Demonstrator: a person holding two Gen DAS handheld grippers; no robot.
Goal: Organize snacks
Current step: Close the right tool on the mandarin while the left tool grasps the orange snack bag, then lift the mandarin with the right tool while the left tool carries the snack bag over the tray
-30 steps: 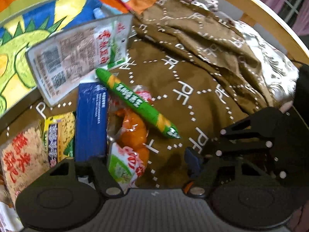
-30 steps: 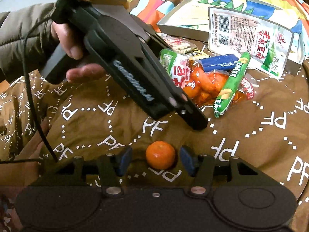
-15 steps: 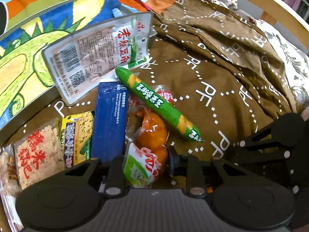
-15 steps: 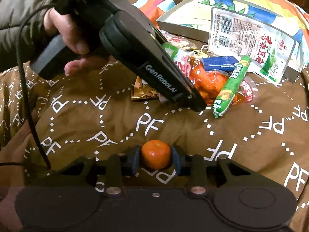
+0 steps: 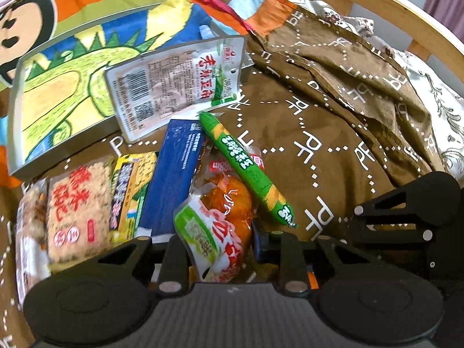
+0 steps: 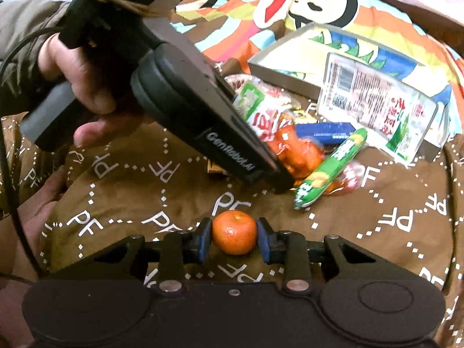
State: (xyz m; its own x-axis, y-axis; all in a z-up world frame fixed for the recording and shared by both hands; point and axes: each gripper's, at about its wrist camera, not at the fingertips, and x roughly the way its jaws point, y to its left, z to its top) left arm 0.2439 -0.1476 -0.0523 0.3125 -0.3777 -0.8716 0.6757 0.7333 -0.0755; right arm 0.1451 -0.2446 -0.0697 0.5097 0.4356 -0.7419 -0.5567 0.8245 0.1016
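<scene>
My left gripper [image 5: 220, 246] is shut on the near end of an orange snack packet [image 5: 226, 203] with a green, white and red label. That packet lies partly under a green corn sausage [image 5: 246, 171] on the brown cloth. In the right wrist view the same packet [image 6: 290, 142] sticks out past the left gripper's black housing [image 6: 203, 116], which a hand [image 6: 84, 81] holds. My right gripper [image 6: 234, 240] is shut on a small mandarin [image 6: 234, 232] that rests on the cloth, with a pad against each of its sides.
A blue box [image 5: 174, 179], a yellow packet [image 5: 130, 191] and a rice cracker packet [image 5: 75, 208] lie left of the held packet. A white flat packet [image 5: 177, 84] leans on a shallow grey tray [image 5: 58, 159]. Rumpled brown cloth [image 5: 348, 87] and a wooden rail [image 5: 391, 8] lie at the right.
My left jaws closed from wide open onto the orange packet, and the view drew back from the snacks. My right jaws closed from either side onto the mandarin.
</scene>
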